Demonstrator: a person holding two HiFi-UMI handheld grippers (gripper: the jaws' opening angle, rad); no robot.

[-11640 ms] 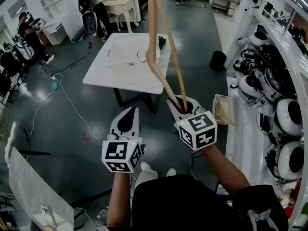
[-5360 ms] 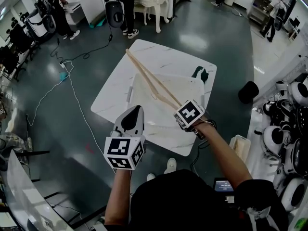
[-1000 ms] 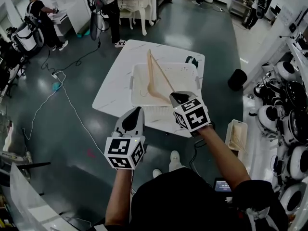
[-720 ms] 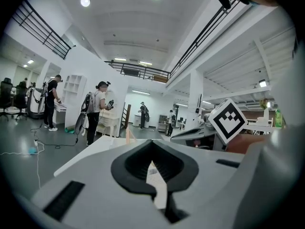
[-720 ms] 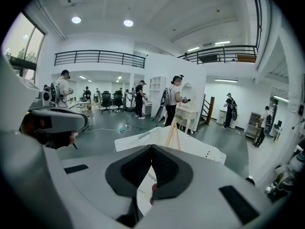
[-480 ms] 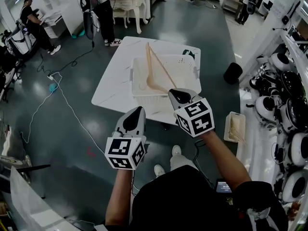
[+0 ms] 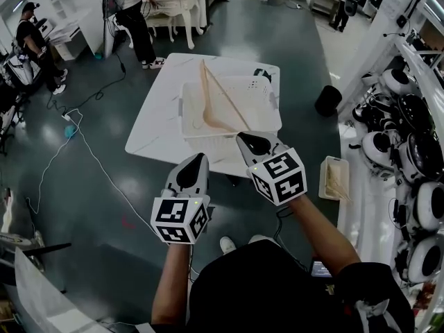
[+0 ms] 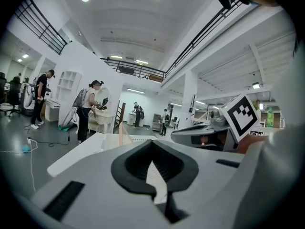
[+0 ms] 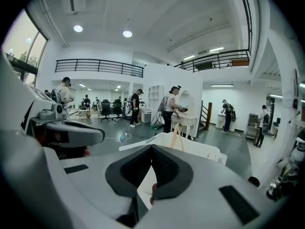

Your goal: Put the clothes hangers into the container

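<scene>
The hall has a dark, glossy floor (image 7: 76,186), and in the middle of it stands a white table (image 7: 156,120) carrying the white container (image 7: 262,103). One wooden clothes hanger (image 7: 220,101) is already inside, leaning from corner to corner. I hold both tools up on my side of the container. The left gripper (image 7: 195,159) has its jaws together with nothing in them, and the right gripper (image 7: 250,140) is likewise closed and empty.

I judge this to be the gap between one hanger and the next. The next move calls for turning to the small bin (image 7: 333,177) on the floor at my right, which seems to hold more wooden pieces, and parting the right jaws for a fresh pick.

Only the head view shows that bin and how the hanger lies. The gripper views look level and show instead the hanger's end poking above the container's rim, with people (image 9: 169,108) standing far behind it.
</scene>
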